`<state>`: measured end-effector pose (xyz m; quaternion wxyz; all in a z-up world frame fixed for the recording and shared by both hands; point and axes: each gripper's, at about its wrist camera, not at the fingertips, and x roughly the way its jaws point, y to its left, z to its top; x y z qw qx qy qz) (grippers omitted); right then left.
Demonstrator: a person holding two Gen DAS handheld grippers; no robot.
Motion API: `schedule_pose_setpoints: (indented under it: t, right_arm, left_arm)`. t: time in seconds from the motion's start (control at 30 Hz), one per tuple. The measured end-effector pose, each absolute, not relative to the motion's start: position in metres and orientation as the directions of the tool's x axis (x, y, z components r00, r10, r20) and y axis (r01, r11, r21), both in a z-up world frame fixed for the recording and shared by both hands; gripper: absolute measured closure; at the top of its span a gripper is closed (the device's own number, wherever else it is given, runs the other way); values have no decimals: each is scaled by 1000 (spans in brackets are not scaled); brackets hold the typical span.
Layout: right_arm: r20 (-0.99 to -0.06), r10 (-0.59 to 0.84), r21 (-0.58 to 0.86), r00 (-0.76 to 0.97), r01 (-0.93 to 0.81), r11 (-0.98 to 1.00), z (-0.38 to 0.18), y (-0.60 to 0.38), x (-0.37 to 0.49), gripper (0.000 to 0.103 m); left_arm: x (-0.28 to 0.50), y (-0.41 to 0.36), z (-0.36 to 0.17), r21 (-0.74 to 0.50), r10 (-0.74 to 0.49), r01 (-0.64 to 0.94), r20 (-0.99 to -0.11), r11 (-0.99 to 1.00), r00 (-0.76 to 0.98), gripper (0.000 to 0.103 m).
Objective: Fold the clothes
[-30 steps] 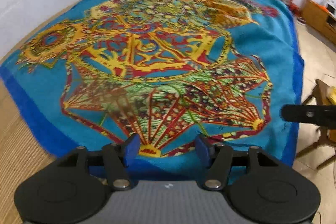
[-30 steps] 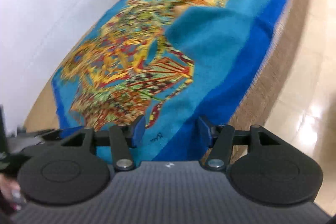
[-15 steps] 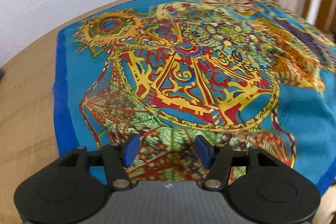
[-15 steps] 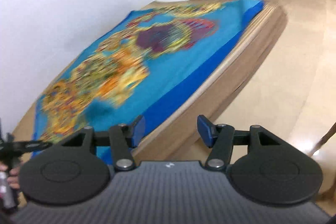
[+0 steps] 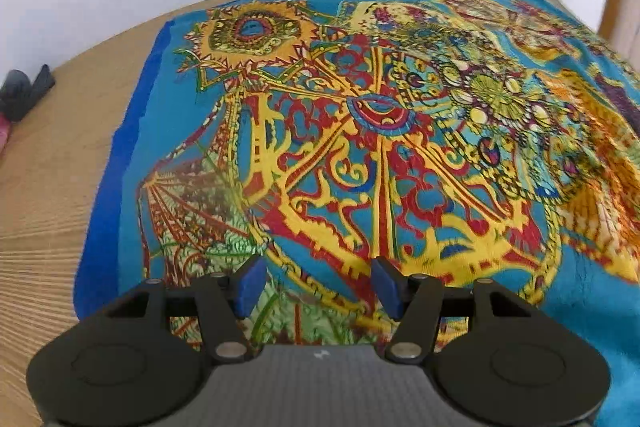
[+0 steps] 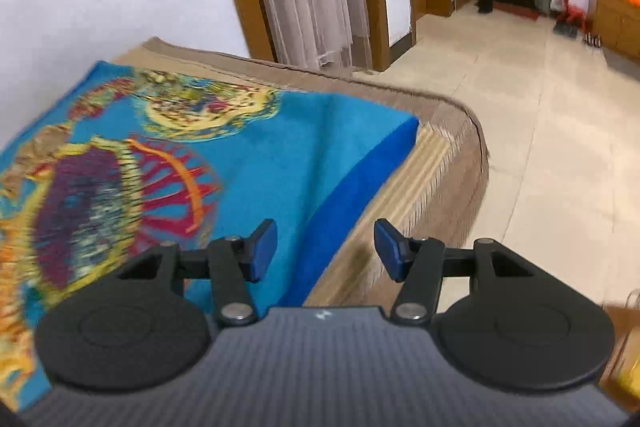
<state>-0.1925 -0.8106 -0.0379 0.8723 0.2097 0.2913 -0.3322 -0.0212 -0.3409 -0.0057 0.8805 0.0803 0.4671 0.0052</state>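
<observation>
Thin, soft blue patterned scarf (image 5: pixel 360 147) flat ahead of left gripper (image 5: pixel 316 285), under right gripper (image 6: pixel 326 251); both agape, empty. Probably slippery; pinch blue hem corners.

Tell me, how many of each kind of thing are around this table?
Patterned blue scarves: 1
Grippers, left and right, both open: 2
Dark cloth bundles at the table edge: 1
Tables with a woven mat: 1
Total: 5
</observation>
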Motion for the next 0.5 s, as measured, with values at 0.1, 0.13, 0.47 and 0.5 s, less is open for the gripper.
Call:
schedule_pose_setpoints:
  t: [0.1, 0.13, 0.47, 0.5]
  right_arm:
    - [-655, -470, 134, 592, 703, 699, -49, -831, -174, 60]
    - [-656, -472, 122, 589, 700, 703, -52, -837, -168, 76]
    - [-617, -588, 79, 523, 785, 615, -23, -909, -187, 99]
    - [-633, -583, 87, 510, 794, 601, -26, -921, -190, 99]
  left_arm:
    - [-17, -347, -6, 179, 133, 31, -825, 983, 549, 40]
    - [-16, -348, -6, 184, 148, 11, -824, 983, 548, 39]
    - [-23, -360, -10, 326, 379, -194, -770, 925, 513, 30]
    - [-24, -361, -10, 340, 398, -207, -763, 917, 510, 30]
